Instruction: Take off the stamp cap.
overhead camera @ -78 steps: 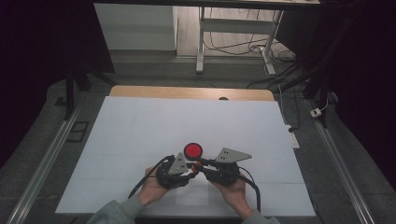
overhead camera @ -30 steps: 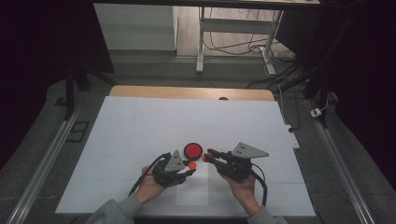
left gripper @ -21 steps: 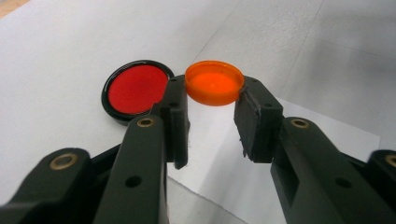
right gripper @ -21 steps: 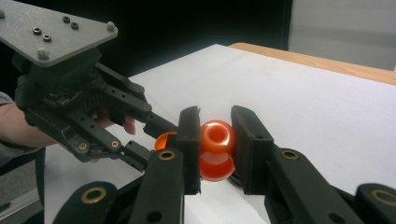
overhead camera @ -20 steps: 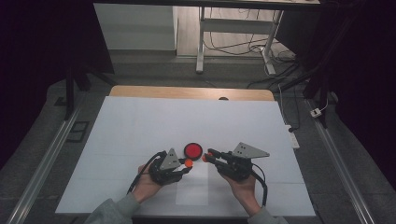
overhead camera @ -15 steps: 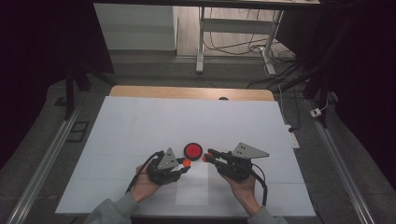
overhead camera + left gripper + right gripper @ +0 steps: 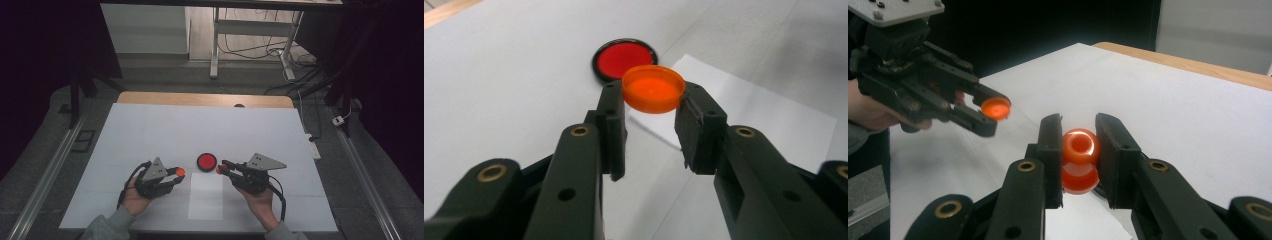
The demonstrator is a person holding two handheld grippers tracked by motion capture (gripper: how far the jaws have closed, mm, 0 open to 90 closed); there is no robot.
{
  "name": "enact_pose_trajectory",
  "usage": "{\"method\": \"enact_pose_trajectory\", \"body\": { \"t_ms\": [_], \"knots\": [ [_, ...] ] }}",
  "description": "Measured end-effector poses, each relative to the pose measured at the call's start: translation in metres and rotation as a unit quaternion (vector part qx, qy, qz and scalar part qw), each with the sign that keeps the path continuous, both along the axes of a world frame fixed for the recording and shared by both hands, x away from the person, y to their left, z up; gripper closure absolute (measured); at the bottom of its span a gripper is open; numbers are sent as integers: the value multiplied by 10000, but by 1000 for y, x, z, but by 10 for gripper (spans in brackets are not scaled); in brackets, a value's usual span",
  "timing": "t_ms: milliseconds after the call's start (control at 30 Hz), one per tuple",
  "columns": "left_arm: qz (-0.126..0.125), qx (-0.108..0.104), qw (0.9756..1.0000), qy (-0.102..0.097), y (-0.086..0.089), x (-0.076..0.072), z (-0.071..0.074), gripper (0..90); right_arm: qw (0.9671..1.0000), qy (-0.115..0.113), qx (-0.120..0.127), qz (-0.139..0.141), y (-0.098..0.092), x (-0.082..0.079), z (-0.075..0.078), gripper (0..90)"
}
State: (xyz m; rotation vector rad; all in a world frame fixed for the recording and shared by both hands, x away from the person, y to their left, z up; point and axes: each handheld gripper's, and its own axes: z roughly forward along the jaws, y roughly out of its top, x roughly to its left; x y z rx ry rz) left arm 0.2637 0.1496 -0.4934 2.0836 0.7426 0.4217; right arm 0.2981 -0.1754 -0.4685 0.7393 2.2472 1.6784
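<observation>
Covering the table [image 7: 150,125] is a white sheet, and near you lies a smaller paper [image 7: 206,197]. Your left gripper [image 7: 176,173] is clamped on the orange cap [image 7: 653,89], held above the sheet. Your right gripper [image 7: 222,167] squeezes the orange bottle [image 7: 1080,160]. The red disc [image 7: 206,161] lies flat between both grippers, touching neither.

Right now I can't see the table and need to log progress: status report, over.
Left gripper shut on orange cap. Right gripper shut on orange bottle, mouth open. Red disc lies between them, nothing blocking.
</observation>
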Motion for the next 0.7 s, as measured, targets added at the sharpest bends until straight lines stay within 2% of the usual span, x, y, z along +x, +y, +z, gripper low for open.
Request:
{"method": "enact_pose_trajectory", "body": {
  "t_ms": [533,700],
  "knots": [
    [373,-226,9990,103,38,-16,-3,655,10000,-34,-35,7,1,0,0,726],
    [485,-235,9984,140,49,-20,-5,655,10000,-48,-49,10,1,1,0,726]
  ]
}}
